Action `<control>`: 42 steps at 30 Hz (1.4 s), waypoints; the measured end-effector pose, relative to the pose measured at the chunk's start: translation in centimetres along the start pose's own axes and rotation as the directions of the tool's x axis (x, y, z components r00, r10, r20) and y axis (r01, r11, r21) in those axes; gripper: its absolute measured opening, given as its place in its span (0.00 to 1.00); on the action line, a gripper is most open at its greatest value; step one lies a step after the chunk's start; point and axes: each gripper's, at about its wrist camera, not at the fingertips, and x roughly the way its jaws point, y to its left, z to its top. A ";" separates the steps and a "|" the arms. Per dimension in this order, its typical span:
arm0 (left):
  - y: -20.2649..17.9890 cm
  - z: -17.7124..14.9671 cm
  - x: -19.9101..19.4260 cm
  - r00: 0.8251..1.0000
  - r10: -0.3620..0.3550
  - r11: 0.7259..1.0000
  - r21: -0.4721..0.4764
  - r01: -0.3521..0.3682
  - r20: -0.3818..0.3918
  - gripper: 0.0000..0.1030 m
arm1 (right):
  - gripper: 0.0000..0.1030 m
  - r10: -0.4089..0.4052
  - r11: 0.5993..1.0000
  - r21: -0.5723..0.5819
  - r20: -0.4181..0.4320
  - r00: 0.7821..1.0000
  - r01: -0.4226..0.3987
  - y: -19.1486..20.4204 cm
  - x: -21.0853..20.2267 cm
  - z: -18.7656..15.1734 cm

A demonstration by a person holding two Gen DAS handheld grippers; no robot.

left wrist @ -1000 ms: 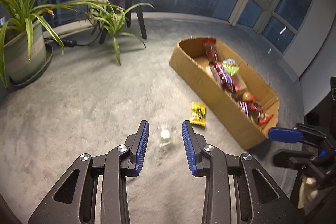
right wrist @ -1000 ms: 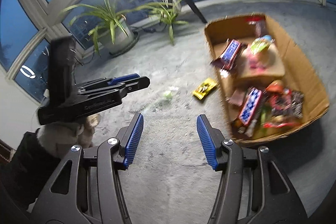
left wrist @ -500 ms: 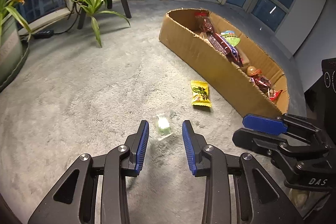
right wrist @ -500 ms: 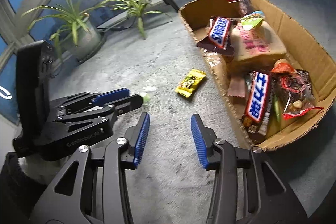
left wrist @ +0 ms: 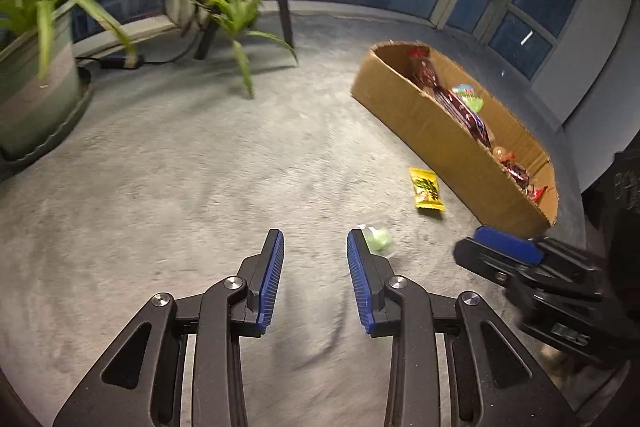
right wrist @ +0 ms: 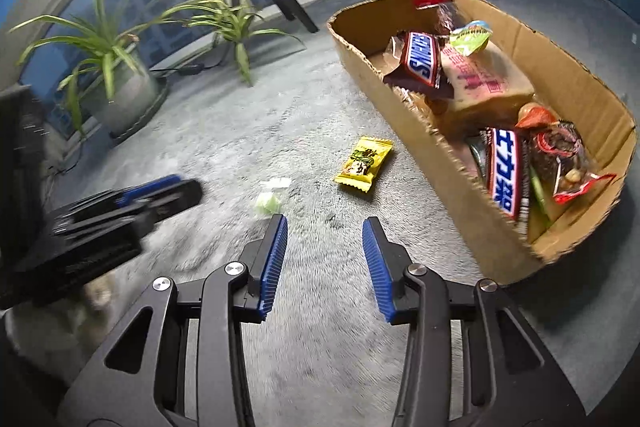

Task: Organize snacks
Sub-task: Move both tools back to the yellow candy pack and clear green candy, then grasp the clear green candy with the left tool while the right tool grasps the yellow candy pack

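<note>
Nearest, the right claw has narrowed from a second ago and holds nothing; the left claw stays narrowly parted, also empty. Both have dropped toward the grey carpet floor. The small pale-green wrapped candy, earlier between the left claw's pads, now lies just outside them. Beyond lie the yellow snack packet and the half-filled brown cardboard box, so pickup looks imminent.

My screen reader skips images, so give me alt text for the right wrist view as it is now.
Right claw, open and empty, hovers over grey carpet near a yellow snack packet and a small green wrapped candy. To the right, a cardboard box holds Snickers bars and other snacks. The left claw is blurred at left; potted plants stand behind.
</note>
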 end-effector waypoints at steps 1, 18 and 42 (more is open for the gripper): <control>0.5 -0.1 -0.5 1.000 -0.003 1.000 -0.005 0.003 0.006 0.30 | 0.41 -0.015 1.000 0.010 0.005 1.000 0.015 0.1 0.3 0.1; 3.5 -1.0 -3.3 0.994 -0.099 0.995 -0.029 0.100 0.049 0.30 | 0.41 -0.080 0.996 -0.038 0.012 0.997 0.080 1.2 5.1 3.1; 2.8 -1.8 -3.5 0.994 -0.096 0.993 -0.058 0.099 0.050 0.30 | 0.11 -0.032 0.991 -0.131 -0.058 0.998 0.024 1.9 6.5 5.2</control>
